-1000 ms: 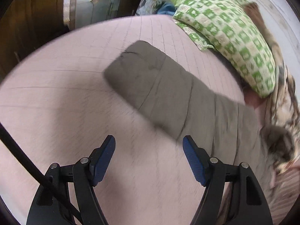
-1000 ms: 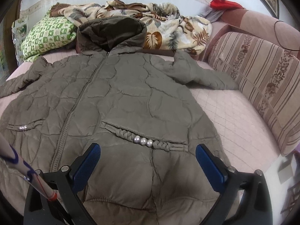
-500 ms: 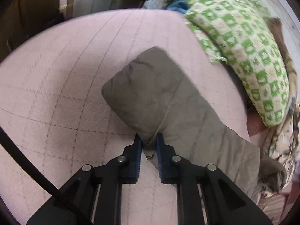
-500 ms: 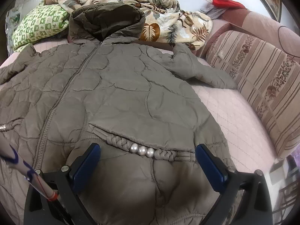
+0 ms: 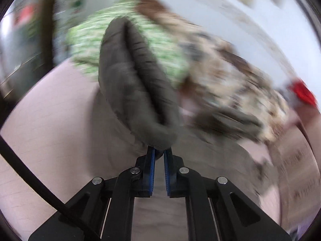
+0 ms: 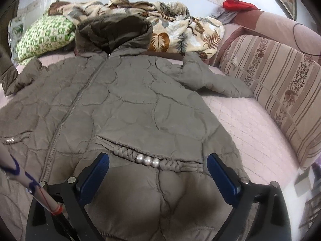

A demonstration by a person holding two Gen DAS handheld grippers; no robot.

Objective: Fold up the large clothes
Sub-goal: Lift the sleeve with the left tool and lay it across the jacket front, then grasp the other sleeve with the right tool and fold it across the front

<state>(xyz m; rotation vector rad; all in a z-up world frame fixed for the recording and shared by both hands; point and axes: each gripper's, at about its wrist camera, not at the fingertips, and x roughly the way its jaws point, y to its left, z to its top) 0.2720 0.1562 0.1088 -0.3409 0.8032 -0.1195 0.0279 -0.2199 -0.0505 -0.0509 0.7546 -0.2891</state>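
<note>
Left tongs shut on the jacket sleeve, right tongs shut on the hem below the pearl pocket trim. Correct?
Not quite. The right tongs are open, hovering over the hem of the jacket with nothing gripped, as the right wrist view shows. The left tongs are shut on the sleeve.

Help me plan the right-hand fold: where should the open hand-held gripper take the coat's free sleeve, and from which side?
Probably the cuff end of the free sleeve, approached from the striped cushion side. It lies flat, angled outward, cuff nearest the cushion, so the right hand-held gripper can pinch its edge and swing it across the coat.
</note>
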